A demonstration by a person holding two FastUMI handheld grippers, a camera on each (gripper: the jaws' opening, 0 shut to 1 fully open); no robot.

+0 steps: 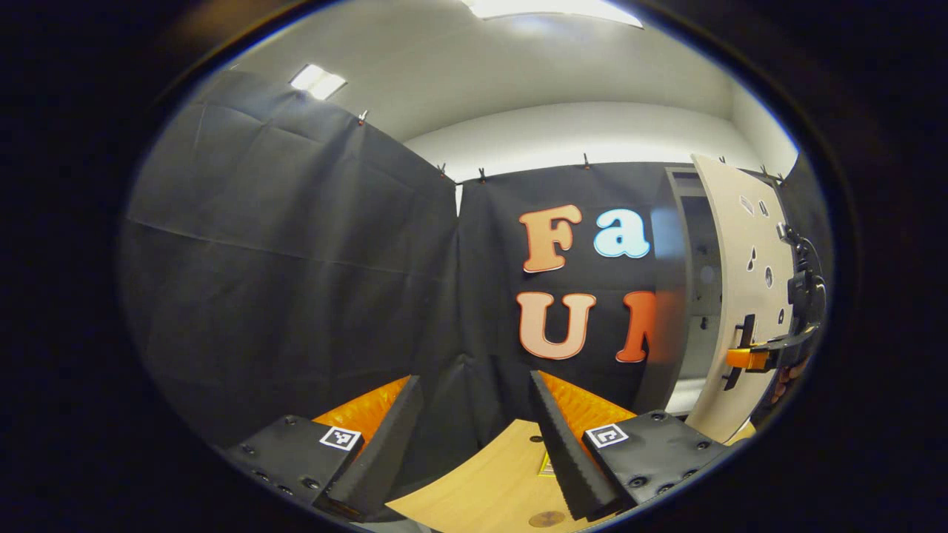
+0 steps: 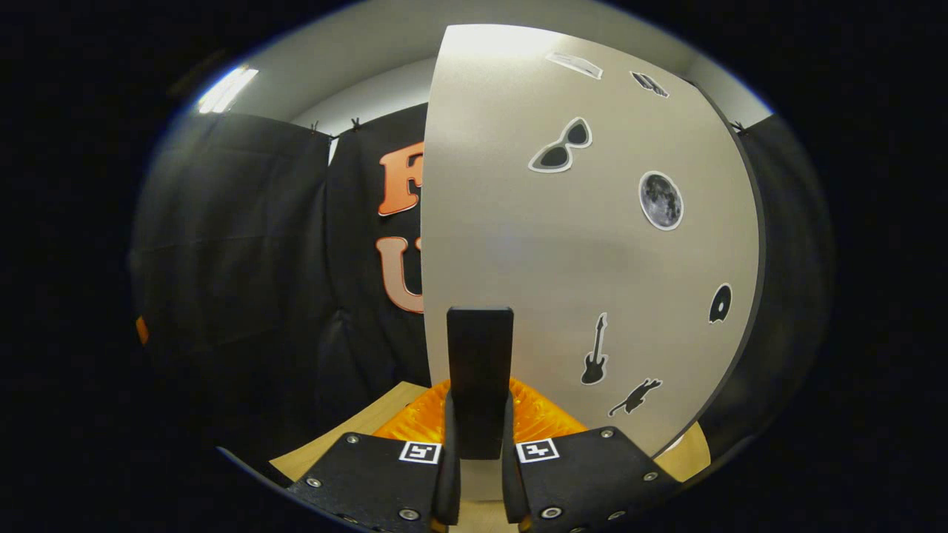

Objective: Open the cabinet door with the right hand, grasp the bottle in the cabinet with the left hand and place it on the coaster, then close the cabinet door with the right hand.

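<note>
1. Right gripper (image 2: pixel 478 444) is clamped on the cabinet door's handle (image 2: pixel 480 377): its jaws are nearly closed, one finger pressed against each side of that dark upright bar. In the right gripper view the handle stands straight up between the fingers.

2. The cabinet door (image 2: pixel 563 244) is a pale panel with stickers on it: sunglasses, a moon, a guitar, a cat and a couple more near the top edge. It's swung partway open, so the booth's black cloth wall (image 2: pixel 244 259) shows to its left.

3. From the left gripper view you can see the same door (image 1: pixel 740 296) off to the right, standing open from the cabinet (image 1: pixel 685 296). The right gripper (image 1: pixel 748 358) is there too, on the handle (image 1: pixel 740 349), with a bit of the hand (image 1: pixel 786 374) holding it just behind.

4. The cabinet's inside looks grey and dim through the gap. I can't make out the bottle in there; too dark and narrow to tell.

5. Left gripper (image 1: pixel 474 422) is well apart from the cabinet, jaws wide open with nothing between them, pointed at the black cloth wall (image 1: pixel 296 259).

6. Below the left gripper there's the light wooden surface (image 1: pixel 489 481), with a small round brownish thing (image 1: pixel 546 519) at the very bottom edge. Could be the coaster, but it's too cut off to say.
</note>
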